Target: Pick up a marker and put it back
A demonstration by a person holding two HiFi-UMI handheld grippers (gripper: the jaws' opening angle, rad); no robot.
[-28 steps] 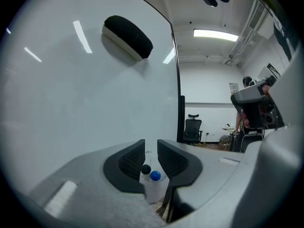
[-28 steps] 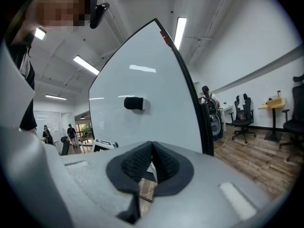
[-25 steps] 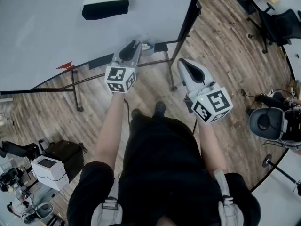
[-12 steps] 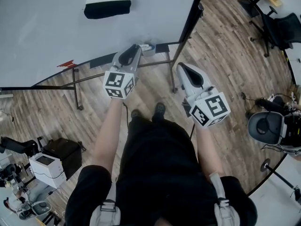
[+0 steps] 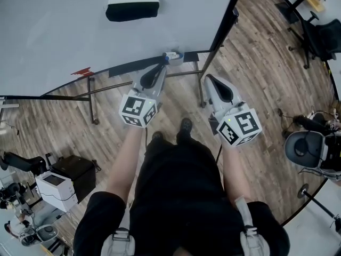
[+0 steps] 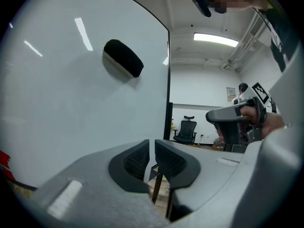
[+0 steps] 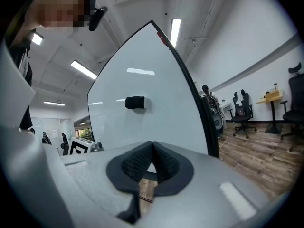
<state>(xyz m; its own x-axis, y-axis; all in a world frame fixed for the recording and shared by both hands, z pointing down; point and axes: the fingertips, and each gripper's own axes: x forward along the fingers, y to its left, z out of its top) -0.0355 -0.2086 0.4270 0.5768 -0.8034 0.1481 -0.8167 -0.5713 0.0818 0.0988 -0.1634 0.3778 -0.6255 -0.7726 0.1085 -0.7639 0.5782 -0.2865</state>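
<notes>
Head view: whiteboard (image 5: 80,31) filling the far left, its black right edge (image 5: 226,23) slanting down towards the grippers, its tray ledge (image 5: 122,68) curving along the near edge. Wood floor (image 5: 256,68) lying open to the right, out to an office chair (image 5: 319,31) far right. Eraser (image 5: 132,9) sticking to the board, well up from the ledge. Marker (image 5: 171,56) lying on the ledge near the board's right corner. Left gripper (image 5: 162,65) pointing at it, tips just short of it. Left gripper view: left gripper (image 6: 152,151) having just been closing, jaws standing a narrow slit apart, nothing between them. Right gripper (image 5: 209,79) hanging just right of the left one, over floor. Right gripper view: right gripper (image 7: 151,148) pads meeting at the tips, holding nothing.
</notes>
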